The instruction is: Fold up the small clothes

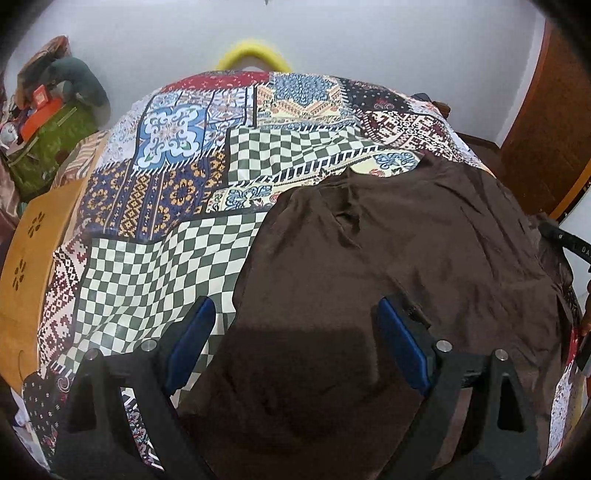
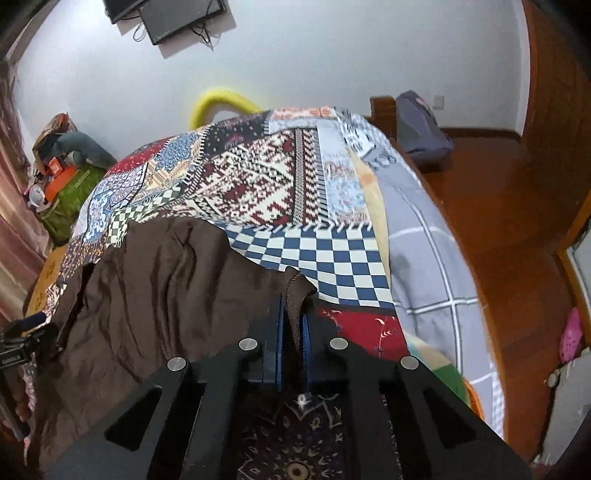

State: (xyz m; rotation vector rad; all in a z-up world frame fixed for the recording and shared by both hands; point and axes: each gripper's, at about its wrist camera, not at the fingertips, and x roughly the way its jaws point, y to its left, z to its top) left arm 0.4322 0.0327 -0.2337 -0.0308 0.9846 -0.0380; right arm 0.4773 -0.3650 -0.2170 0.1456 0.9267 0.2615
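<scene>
A: Nearest the lens in the right wrist view, the right hand-held gripper (image 2: 291, 332) is clenched on a corner of the brown garment (image 2: 166, 288); the stitched hem stands up between the blue pads (image 2: 306, 332). Probably that corner is pinched so it can be carried across for a fold.

B: And the left one?

A: The left hand-held gripper (image 1: 295, 332) is released, its blue pads (image 1: 402, 347) well apart, hovering low over the near part of the garment (image 1: 388, 258) at lower centre. It grasps nothing; likely it is ready to pin or take an edge.

B: Where does the garment lie?

A: Spread on the bed, over a patchwork cover (image 1: 155, 258). It fills the lower right of the left view and the lower left of the right view. The cloth looks thin, matte and creased, with soft ridges.

B: Beyond it?

A: The cover shows checks and woven-looking motifs in flat printed blocks. At upper centre a yellow curved thing (image 1: 255, 55) rises behind the bed, against a plain white wall (image 1: 332, 33).
</scene>
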